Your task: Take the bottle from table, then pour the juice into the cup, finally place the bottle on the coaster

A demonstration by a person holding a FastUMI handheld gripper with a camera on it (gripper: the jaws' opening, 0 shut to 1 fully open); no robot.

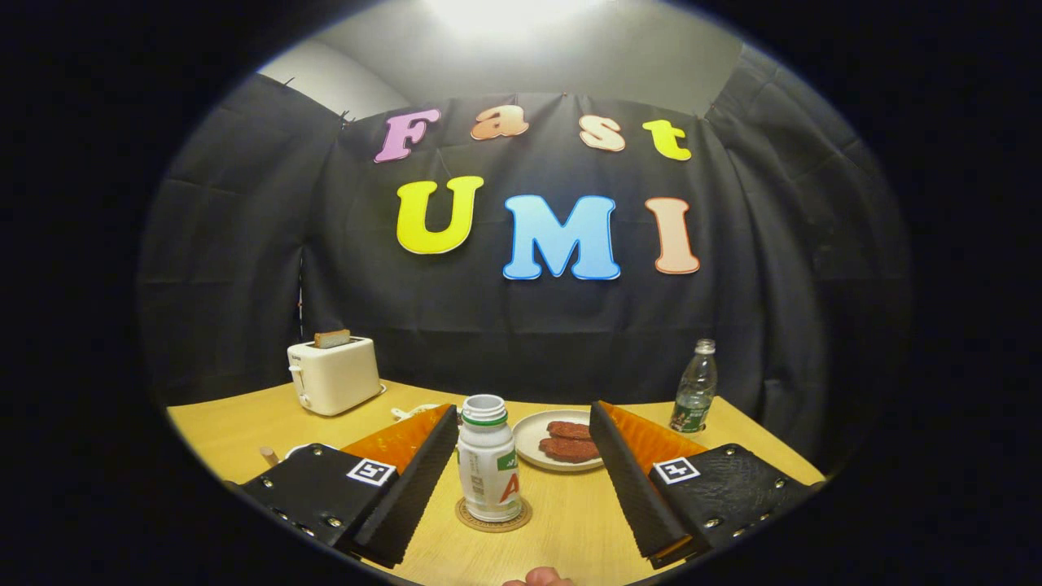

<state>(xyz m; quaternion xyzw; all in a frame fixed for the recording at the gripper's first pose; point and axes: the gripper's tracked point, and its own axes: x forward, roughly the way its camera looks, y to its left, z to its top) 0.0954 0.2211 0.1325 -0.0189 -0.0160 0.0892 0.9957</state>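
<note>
A small white juice bottle (pixel 488 460) with a green-edged label and no cap stands upright on a round cork coaster (pixel 493 516) on the wooden table (pixel 244 431). My gripper (pixel 521 439) is open, its two fingers standing wide to either side of the bottle without touching it. The bottle is between the fingers, closer to the left one. The rim of a white cup (pixel 297 450) peeks out behind the left finger, mostly hidden.
A white toaster (pixel 334 374) with a slice of bread in it stands at the back left. A white plate (pixel 539 439) with reddish food lies behind the bottle. A clear plastic water bottle (pixel 694 387) stands at the back right. A fingertip (pixel 537 578) shows nearest me.
</note>
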